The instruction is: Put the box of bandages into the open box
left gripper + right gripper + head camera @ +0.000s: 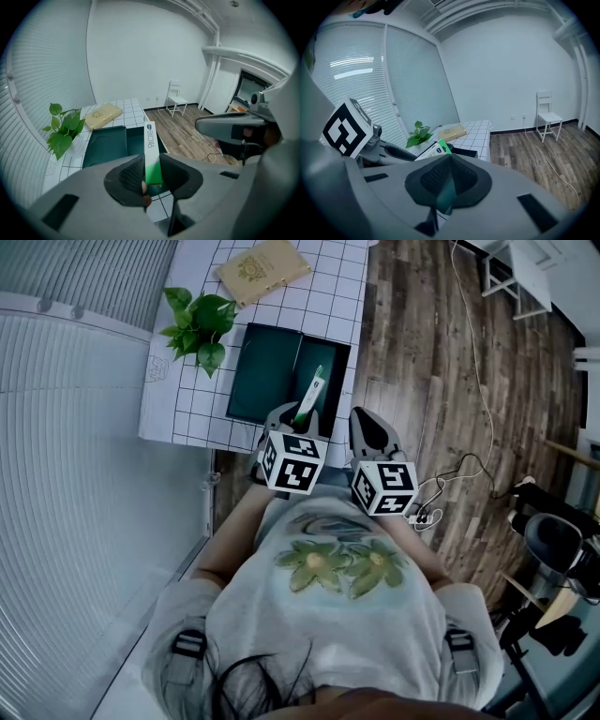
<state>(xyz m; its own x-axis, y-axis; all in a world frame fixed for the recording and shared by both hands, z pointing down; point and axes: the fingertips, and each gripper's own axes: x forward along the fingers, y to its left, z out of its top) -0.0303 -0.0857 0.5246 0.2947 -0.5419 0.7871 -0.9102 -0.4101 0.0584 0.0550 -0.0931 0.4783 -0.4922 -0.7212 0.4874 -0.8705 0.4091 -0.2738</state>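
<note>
Left gripper view: left gripper (pixel 152 180) fingers (pixel 132 174) pinched the bandage box (pixel 151 147) over the open box (pixel 105 145), right gripper (pixel 449 183) fingers (pixel 465 180) were together, empty.

Clear from above into the open box (pixel 267 371), dark inside bare. Hemmed on the left by plant (pixel 199 324) leaves near the rim, beyond by a tan book (pixel 262 268). Crowded at the near rim by the left gripper (pixel 152 172) clamped on the box of bandages (pixel 150 145), with the closed right gripper (pixel 367 426) just beside.

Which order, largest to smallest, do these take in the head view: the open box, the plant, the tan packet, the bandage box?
1. Open box
2. Tan packet and plant: about alike, not ranked
3. Bandage box
</note>
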